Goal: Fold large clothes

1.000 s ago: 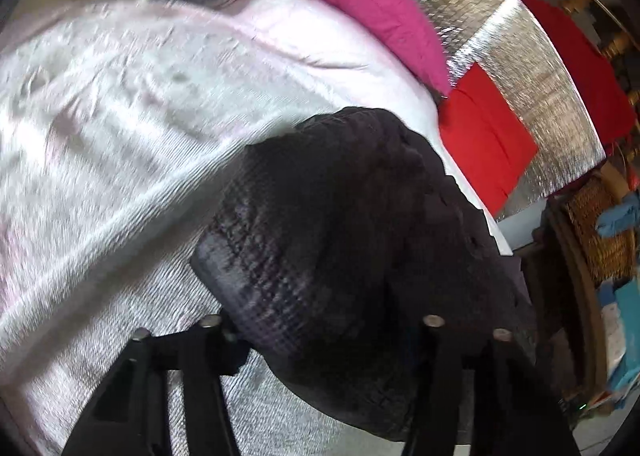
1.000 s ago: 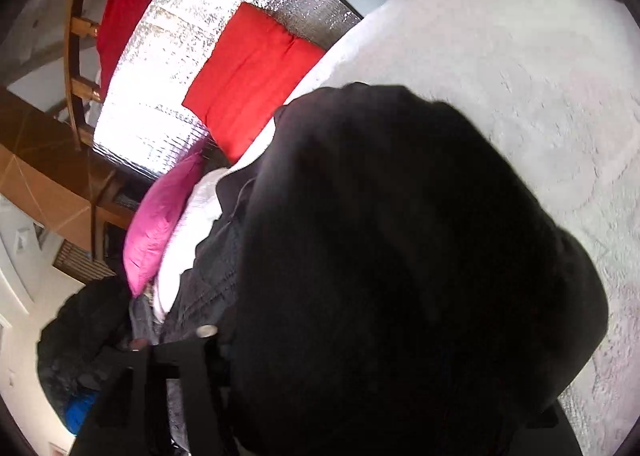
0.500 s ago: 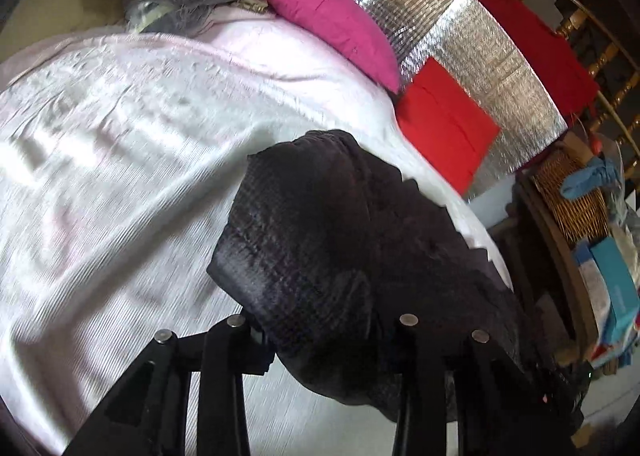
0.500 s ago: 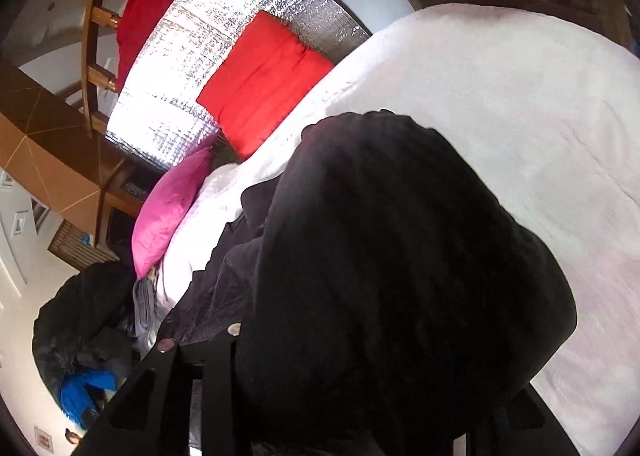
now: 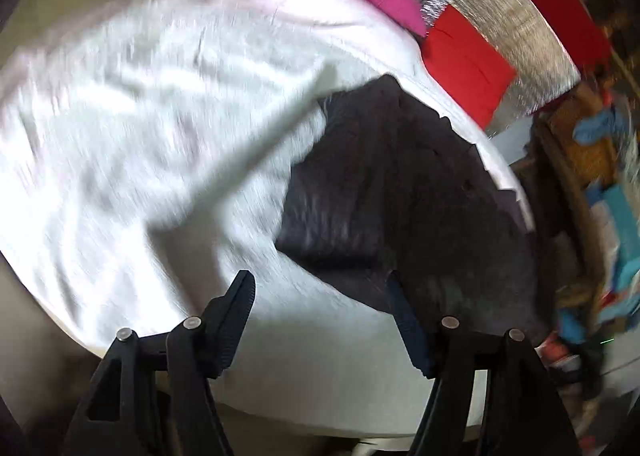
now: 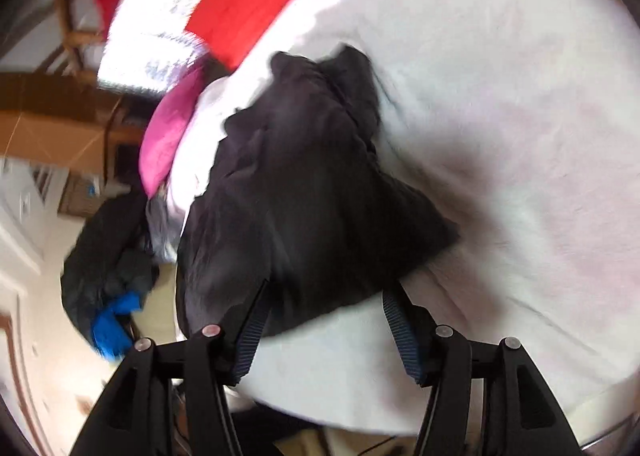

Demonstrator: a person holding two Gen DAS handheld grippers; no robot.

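My left gripper (image 5: pixel 320 292) has just been opening and stands wide with nothing between its fingers. My right gripper (image 6: pixel 326 298) has also been opening, its fingers apart and off the cloth. The black garment (image 6: pixel 312 184) lies bunched on the white bed (image 6: pixel 500 96), near the red cushion (image 6: pixel 244 0).

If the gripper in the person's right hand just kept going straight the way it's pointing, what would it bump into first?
Most likely the black garment lying on the white bed cover. The right gripper has just been opening, and its fingers now stand apart at the cloth's near edge, without pinching it. Blur leaves the depth uncertain.
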